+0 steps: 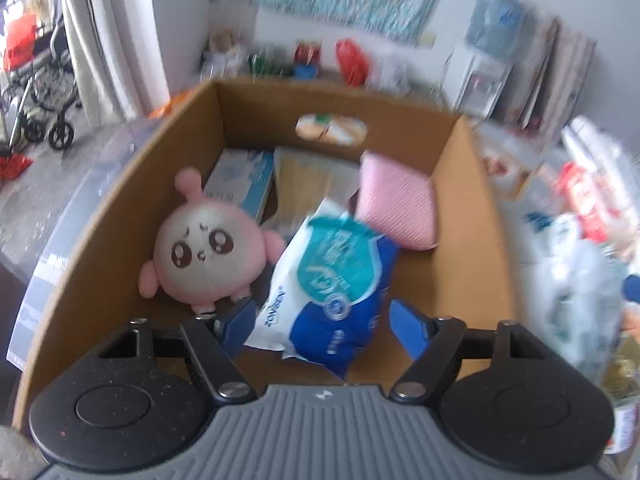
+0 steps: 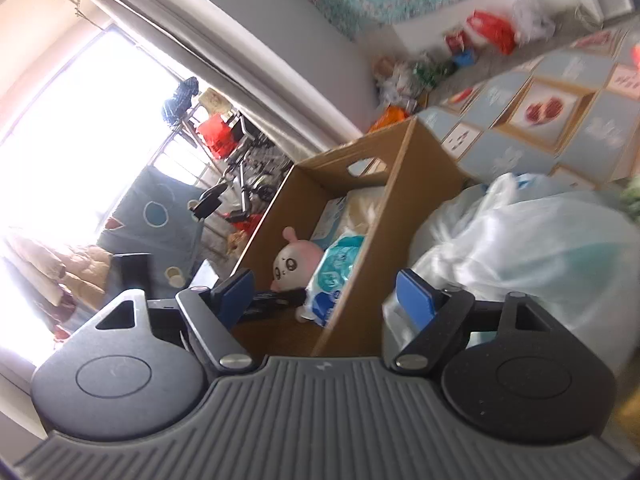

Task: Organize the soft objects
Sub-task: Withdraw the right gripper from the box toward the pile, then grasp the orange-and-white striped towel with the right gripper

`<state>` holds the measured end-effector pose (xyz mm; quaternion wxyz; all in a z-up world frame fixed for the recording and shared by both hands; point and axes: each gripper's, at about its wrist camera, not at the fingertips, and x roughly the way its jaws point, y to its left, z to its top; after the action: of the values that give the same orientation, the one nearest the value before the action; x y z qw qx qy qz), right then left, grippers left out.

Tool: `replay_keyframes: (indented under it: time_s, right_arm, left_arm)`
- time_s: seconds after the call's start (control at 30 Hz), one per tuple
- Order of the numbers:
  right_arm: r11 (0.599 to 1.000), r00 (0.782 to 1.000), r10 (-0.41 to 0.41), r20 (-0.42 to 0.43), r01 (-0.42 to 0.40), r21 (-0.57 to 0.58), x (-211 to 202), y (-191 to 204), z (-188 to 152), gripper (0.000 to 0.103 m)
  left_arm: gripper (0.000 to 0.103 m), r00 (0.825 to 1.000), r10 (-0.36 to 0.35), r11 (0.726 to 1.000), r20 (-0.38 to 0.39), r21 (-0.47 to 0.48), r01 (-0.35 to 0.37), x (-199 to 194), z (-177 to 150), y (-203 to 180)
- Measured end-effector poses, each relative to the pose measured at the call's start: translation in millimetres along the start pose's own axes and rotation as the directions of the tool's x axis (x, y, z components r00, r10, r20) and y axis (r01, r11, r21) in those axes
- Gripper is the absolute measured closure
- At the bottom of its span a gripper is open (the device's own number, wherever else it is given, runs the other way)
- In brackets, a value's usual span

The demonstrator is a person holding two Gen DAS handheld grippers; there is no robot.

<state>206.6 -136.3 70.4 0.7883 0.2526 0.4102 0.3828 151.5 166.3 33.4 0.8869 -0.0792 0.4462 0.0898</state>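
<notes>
Tool (image 1: 320, 316) on your left hangs open above the tissue pack (image 1: 332, 280), dropped beside the plush (image 1: 204, 252) inside the box (image 1: 476, 216); right tool (image 2: 326, 296) open too.

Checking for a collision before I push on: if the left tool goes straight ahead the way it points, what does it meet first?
Most likely the blue-and-white tissue pack, lying in the cardboard box between the left tool's open fingers; depth is unclear.

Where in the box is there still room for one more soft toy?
Bare floor shows in the cardboard box near corner, between the wipes pack, the pink cushion and the right wall. The left side is crowded: pink plush toy, tissue box behind it.
</notes>
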Motion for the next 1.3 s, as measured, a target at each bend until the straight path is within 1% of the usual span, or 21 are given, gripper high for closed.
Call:
replay_keyframes:
  time_s: [0.07,0.17,0.23,0.3,0.4,0.53,0.63,0.73,0.83,0.9,0.97,1.0,1.03,1.1,1.17,1.27,1.3]
  right_arm:
    - [1.0,1.0,-0.016,0.022,0.017,-0.016,-17,0,-6,0.02]
    - [0.998,0.997,-0.048,0.063,0.051,-0.042,-47,-2,-17,0.015]
    - [0.995,0.992,-0.077,0.097,0.082,-0.05,-70,-4,-26,0.014]
    - [0.992,0.985,-0.11,0.13,0.116,-0.039,-95,-8,-34,0.014]
    - [0.986,0.969,-0.16,0.189,0.166,-0.015,-135,-16,-45,0.014]
    - [0.973,0.938,-0.224,0.264,0.229,0.013,-182,-29,-61,0.013]
    - [0.966,0.922,-0.255,0.292,0.255,0.038,-205,-41,-72,0.013]
    - [0.963,0.915,-0.268,0.301,0.264,0.053,-219,-52,-83,0.013]
    - [0.963,0.915,-0.269,0.301,0.261,0.066,-224,-63,-91,0.013]
    - [0.963,0.913,-0.267,0.308,0.258,0.071,-225,-71,-95,0.013]
    - [0.962,0.91,-0.273,0.313,0.267,0.062,-225,-75,-99,0.013]
    - [0.96,0.907,-0.279,0.316,0.276,0.055,-224,-77,-100,0.013]
    - [0.957,0.905,-0.287,0.315,0.287,0.048,-222,-80,-101,0.013]
    - [0.947,0.898,-0.317,0.306,0.318,0.047,-216,-86,-100,0.013]
    - [0.935,0.893,-0.351,0.283,0.351,0.052,-209,-94,-94,0.013]
    - [0.912,0.882,-0.405,0.24,0.409,0.035,-198,-105,-84,0.014]
    - [0.901,0.876,-0.426,0.225,0.433,0.023,-194,-109,-81,0.014]
  left_arm:
    - [0.019,0.998,-0.024,1.0,0.064,0.015,0.023,-26,-7,-7]
    - [0.011,0.984,-0.073,0.996,0.166,0.056,0.064,-65,-23,-20]
    - [0.009,0.967,-0.12,0.991,0.225,0.088,0.103,-89,-37,-32]
    - [0.005,0.944,-0.182,0.981,0.275,0.122,0.153,-110,-54,-45]
    - [0.003,0.91,-0.274,0.956,0.31,0.186,0.225,-131,-77,-66]
    - [0.003,0.874,-0.354,0.928,0.334,0.244,0.283,-144,-102,-94]
    - [0.003,0.855,-0.403,0.907,0.327,0.268,0.325,-146,-115,-118]
    - [0.003,0.84,-0.449,0.883,0.305,0.293,0.366,-143,-125,-142]
    - [0.003,0.838,-0.467,0.867,0.284,0.333,0.37,-136,-135,-170]
    - [0.003,0.841,-0.474,0.856,0.262,0.359,0.371,-129,-141,-187]
    - [0.003,0.836,-0.492,0.837,0.243,0.394,0.378,-121,-148,-206]
    - [0.003,0.839,-0.493,0.831,0.23,0.41,0.375,-116,-150,-214]
    - [0.003,0.846,-0.487,0.827,0.216,0.425,0.367,-109,-151,-224]
    - [0.003,0.851,-0.484,0.816,0.206,0.457,0.353,-95,-154,-241]
    - [0.003,0.859,-0.475,0.811,0.194,0.475,0.341,-80,-156,-256]
    - [0.004,0.86,-0.478,0.797,0.176,0.498,0.341,-59,-158,-271]
    - [0.007,0.862,-0.479,0.793,0.165,0.502,0.345,-53,-158,-273]
